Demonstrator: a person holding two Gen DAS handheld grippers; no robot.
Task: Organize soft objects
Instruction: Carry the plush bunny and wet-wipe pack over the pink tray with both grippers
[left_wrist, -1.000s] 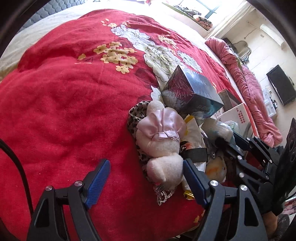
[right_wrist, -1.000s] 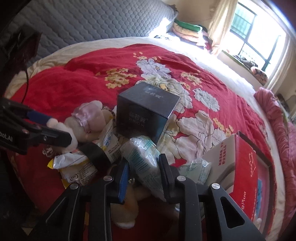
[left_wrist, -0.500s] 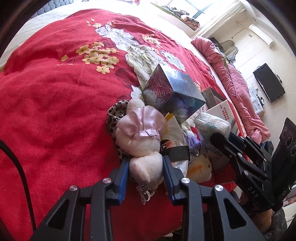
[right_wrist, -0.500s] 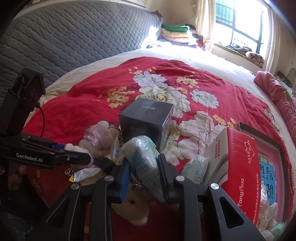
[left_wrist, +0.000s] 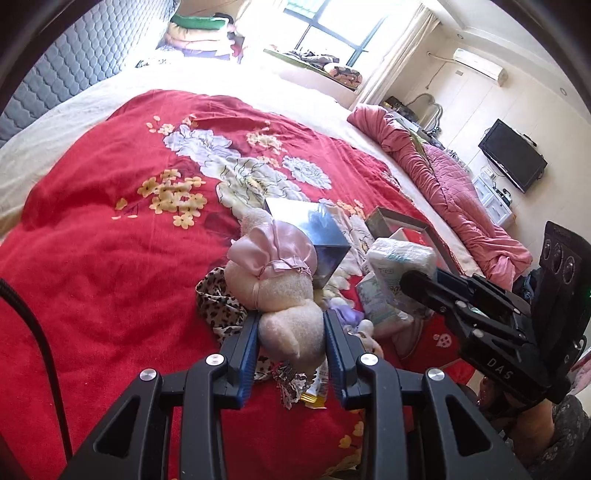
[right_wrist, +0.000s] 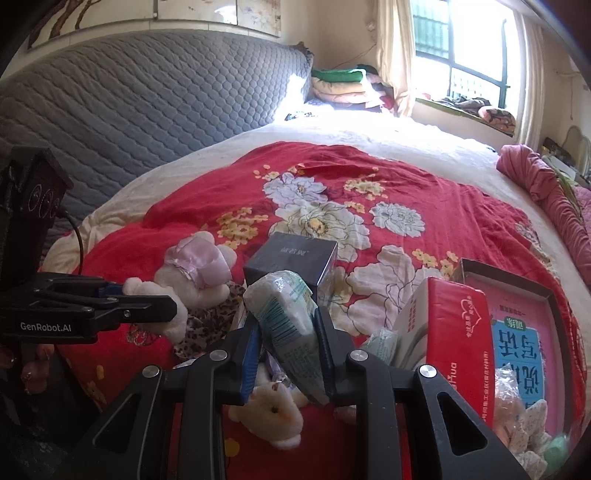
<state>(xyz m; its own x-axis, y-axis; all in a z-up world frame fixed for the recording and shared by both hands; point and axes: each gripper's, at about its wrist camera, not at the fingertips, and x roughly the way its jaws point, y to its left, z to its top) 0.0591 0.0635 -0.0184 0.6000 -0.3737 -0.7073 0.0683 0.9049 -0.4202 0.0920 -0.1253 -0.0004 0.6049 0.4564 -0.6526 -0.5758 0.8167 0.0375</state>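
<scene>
My left gripper is shut on the leg of a cream plush toy in a pink satin dress and holds it up off the red bedspread; the toy also shows in the right wrist view. My right gripper is shut on a white tissue pack with green print, raised above the pile; the pack shows in the left wrist view. A second cream plush bear lies below the right gripper.
A dark blue box stands behind both held things. A red tissue box and an open tray with small packets sit at the right. A leopard-print cloth lies under the plush. A pink quilt lies along the bed's right.
My left gripper closed on the plush toy's leg and lifted it. My right gripper stayed shut on the tissue pack and raised it. Both views tilted up toward the headboard and window.
</scene>
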